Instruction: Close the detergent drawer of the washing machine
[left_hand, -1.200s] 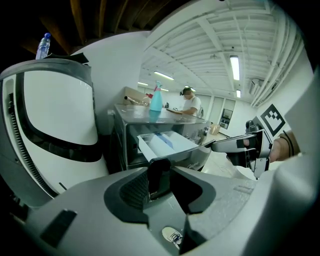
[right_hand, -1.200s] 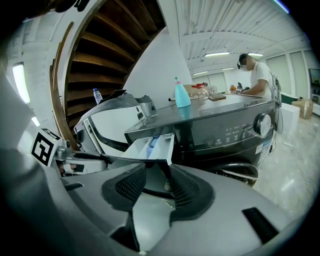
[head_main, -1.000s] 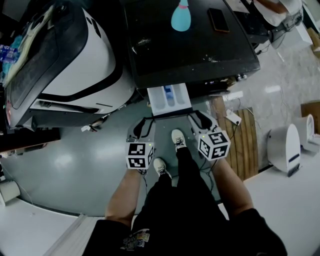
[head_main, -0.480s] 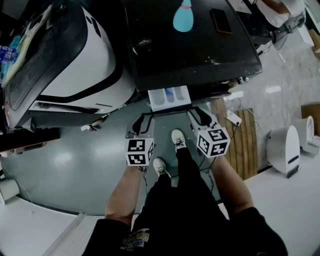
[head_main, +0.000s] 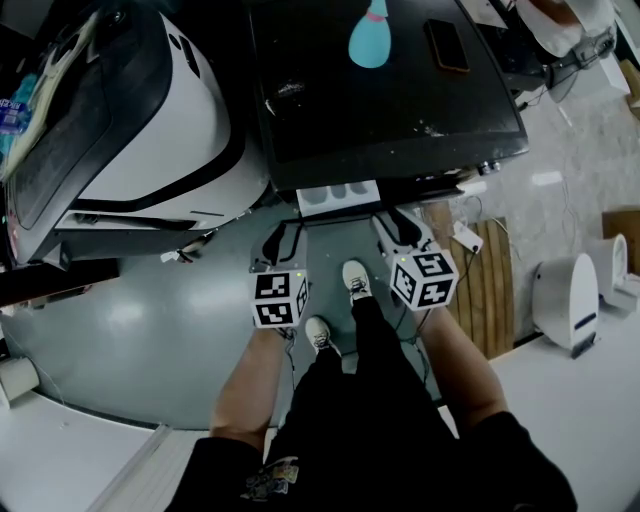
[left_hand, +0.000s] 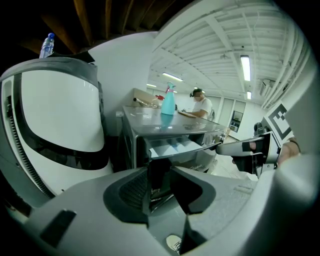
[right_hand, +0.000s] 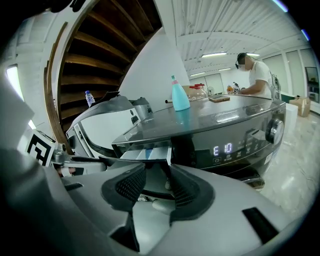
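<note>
Detergent drawer (head_main: 340, 197) is lying just far of L tongs (head_main: 283, 233) & R tongs (head_main: 393, 223), axis near-far; both are gaping part-open, empty.

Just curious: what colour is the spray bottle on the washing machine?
The spray bottle is turquoise; the right gripper view shows it best.

Two hand-held grippers (head_main: 285, 232) (head_main: 393, 220), one washing machine (head_main: 390, 110), one drawer (head_main: 338, 197), one spray bottle (head_main: 369, 42).
</note>
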